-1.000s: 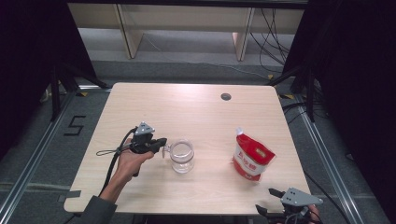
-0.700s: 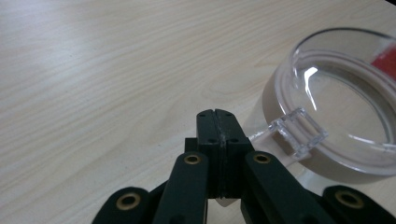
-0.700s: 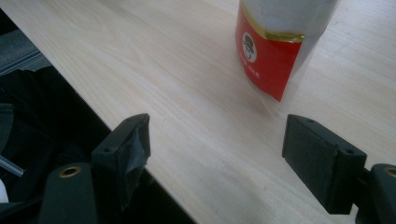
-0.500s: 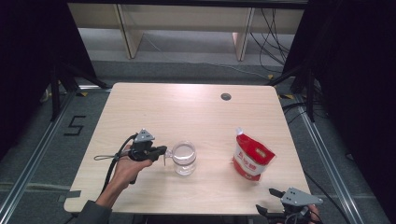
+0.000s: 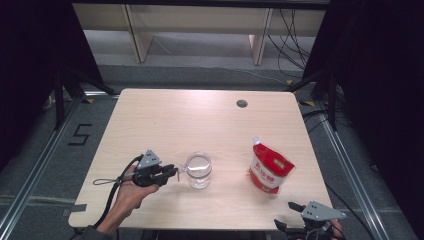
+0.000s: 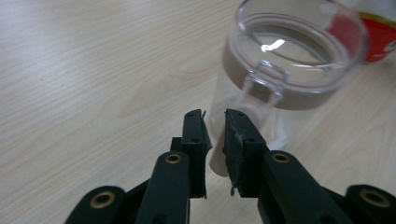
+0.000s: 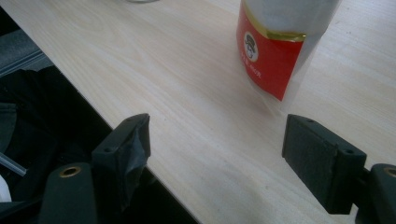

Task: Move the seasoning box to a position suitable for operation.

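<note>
A clear plastic jug (image 5: 199, 171) with a thin side handle (image 6: 263, 87) stands near the table's front middle. My left gripper (image 5: 174, 172) lies level just left of it, held by a hand. In the left gripper view its jaws (image 6: 215, 117) have just been opening; a narrow gap shows, with the lower handle in it and the pads not pressing. A red and white pouch (image 5: 270, 167) stands upright to the right. My right gripper (image 5: 286, 214) hovers at the table's front right edge, open wide, the pouch (image 7: 275, 51) ahead of its jaws.
The light wooden table (image 5: 200, 115) has a dark round grommet hole (image 5: 242, 103) at the back right. Metal rails and cables run along the floor on both sides. Pale shelving stands behind the table.
The left hand and gripper have slid toward the table's front edge, and the jug shifted slightly with them. The left jaws now show a gap. The right gripper has stayed put.
</note>
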